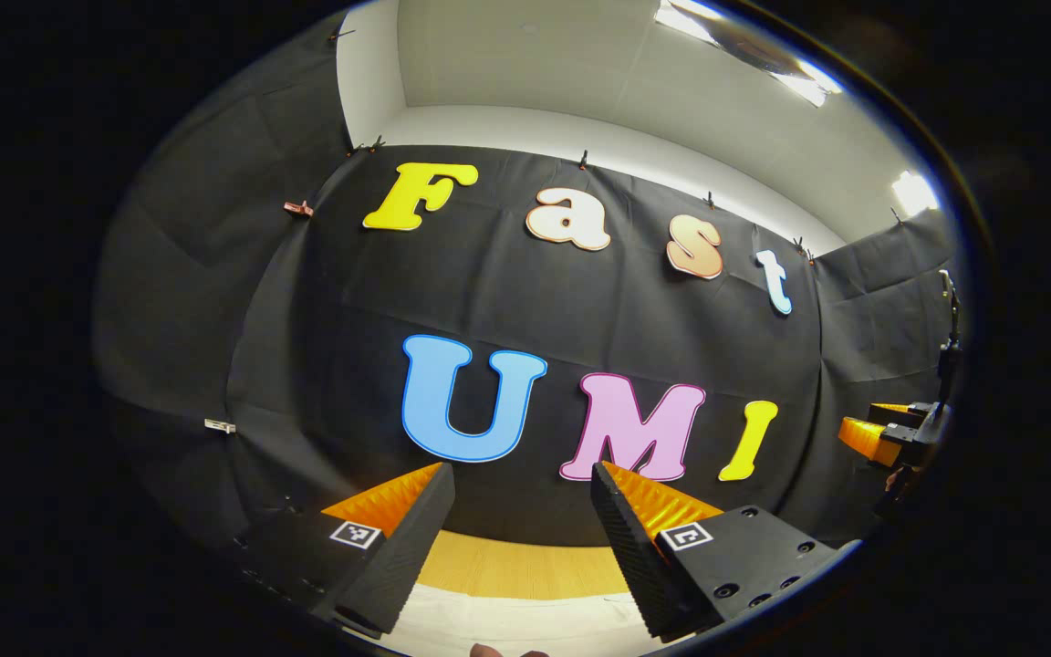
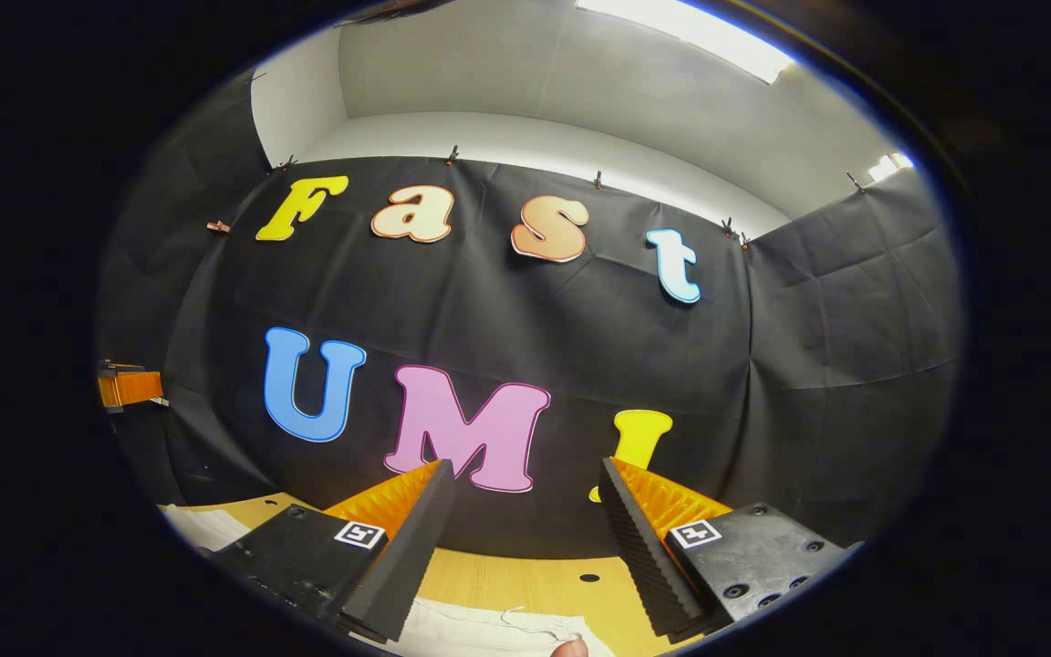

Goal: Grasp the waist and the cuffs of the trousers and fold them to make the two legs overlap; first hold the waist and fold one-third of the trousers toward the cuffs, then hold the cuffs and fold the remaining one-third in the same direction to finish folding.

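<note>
**Right gripper view: pale trousers low on the bench, both tools raised and empty**

Right gripper view catches the trousers (image 2: 498, 630) as a strip of pale, creased cloth at the bottom edge, lying flat on the wooden bench (image 2: 525, 579) with a thin drawstring or loose thread trailing over it. In the left gripper view the same light fabric (image 1: 516, 625) spreads across the near edge of the bench (image 1: 525, 566). Judging by the wrinkles, the cloth is light and limp; it will sag and slide unless it is pinched at a firm, doubled edge, so the waistband and the cuff hems look like the best places to grip. Which end of the garment is nearest cannot be told.

The right tool (image 2: 525, 538) is spread wide with nothing between its fingers, held above the cloth and aimed at the booth wall. The left tool (image 1: 521, 538) is likewise wide apart and empty, the trousers below and just ahead of its tips. Each tool is visible at the edge of the other's view, well apart. No fold looks begun.
</note>
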Motion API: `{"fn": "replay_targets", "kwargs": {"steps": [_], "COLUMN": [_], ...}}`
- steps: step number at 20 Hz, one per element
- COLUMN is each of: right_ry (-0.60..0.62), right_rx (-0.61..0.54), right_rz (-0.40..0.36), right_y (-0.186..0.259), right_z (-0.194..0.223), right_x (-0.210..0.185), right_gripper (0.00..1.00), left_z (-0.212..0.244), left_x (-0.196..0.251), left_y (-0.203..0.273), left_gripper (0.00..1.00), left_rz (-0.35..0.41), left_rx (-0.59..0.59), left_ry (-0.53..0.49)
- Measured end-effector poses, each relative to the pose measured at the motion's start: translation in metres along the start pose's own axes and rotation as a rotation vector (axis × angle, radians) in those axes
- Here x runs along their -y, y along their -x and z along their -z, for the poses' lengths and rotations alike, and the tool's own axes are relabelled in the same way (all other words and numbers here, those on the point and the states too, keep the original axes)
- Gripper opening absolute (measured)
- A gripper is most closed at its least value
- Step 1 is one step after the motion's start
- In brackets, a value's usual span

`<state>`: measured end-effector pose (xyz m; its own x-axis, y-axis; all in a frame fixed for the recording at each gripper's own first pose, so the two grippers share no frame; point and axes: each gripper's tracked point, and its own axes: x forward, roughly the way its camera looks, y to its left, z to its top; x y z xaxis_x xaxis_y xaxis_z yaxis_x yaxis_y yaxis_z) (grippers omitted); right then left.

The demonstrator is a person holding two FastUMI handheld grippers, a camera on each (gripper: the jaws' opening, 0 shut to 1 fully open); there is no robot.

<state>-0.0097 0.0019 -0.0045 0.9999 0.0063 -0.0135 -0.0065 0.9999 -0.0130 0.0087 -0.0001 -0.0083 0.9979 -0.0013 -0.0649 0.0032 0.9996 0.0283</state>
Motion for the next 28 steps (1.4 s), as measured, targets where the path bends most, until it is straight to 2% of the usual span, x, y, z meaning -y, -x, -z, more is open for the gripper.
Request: {"fn": "replay_targets", "kwargs": {"steps": [15, 19, 22, 25, 28], "right_ry": [0.037, 0.094, 0.232, 0.389, 0.527], "right_rx": [0.004, 0.008, 0.014, -0.024, -0.099], "right_rz": [-0.019, -0.078, -0.155, -0.267, -0.369], "right_y": [0.003, 0.007, 0.011, 0.015, 0.028], "right_z": [-0.001, 0.009, 0.026, 0.061, 0.109], "right_x": [-0.014, -0.032, -0.048, -0.065, -0.070], "right_gripper": [0.97, 0.97, 0.97, 0.97, 0.97], "left_z": [-0.002, 0.009, 0.022, 0.048, 0.125], "left_x": [0.000, -0.002, -0.002, -0.008, -0.006], "left_y": [-0.002, -0.003, 0.007, 0.008, 0.020], "left_gripper": [0.95, 0.95, 0.95, 0.95, 0.97], "left_rz": [0.006, -0.002, -0.001, 0.007, 0.124], "left_rx": [-0.010, -0.025, -0.029, -0.063, -0.226], "left_ry": [-0.043, -0.079, -0.206, -0.455, -0.753]}}
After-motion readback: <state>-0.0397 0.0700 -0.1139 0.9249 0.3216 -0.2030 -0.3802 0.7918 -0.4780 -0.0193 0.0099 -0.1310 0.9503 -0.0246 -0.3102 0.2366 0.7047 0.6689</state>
